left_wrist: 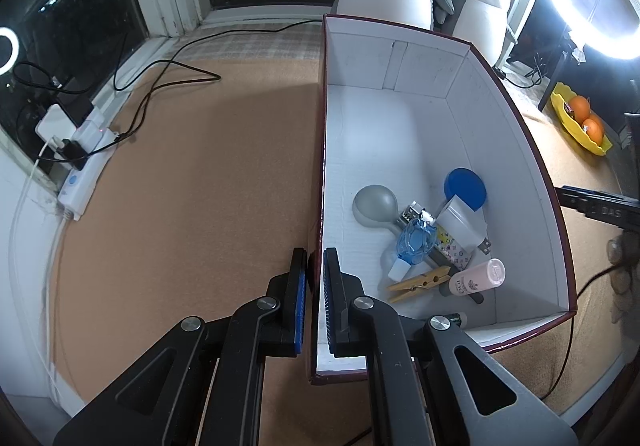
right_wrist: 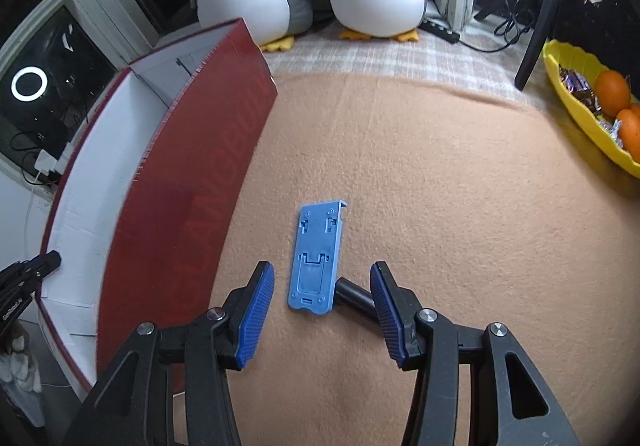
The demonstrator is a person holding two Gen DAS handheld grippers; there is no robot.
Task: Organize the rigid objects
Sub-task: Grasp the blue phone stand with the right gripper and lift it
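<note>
Right claw [right_wrist: 322,310] astride blue plate [right_wrist: 317,257]

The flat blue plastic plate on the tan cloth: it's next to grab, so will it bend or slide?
The flat blue plastic plate looks moulded and ribbed, so probably stiff. It seems thin, likely light. Lying flat on the tan felt cloth, it shouldn't roll.

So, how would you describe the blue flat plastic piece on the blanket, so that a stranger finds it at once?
Start at the dark red box with white inside walls; to its right is the tan blanket. There, between the open right gripper's fingers, lies the blue plastic plate. It is flat and rectangular with cut-out slots, unlike the short black cylinder beside it.
</note>
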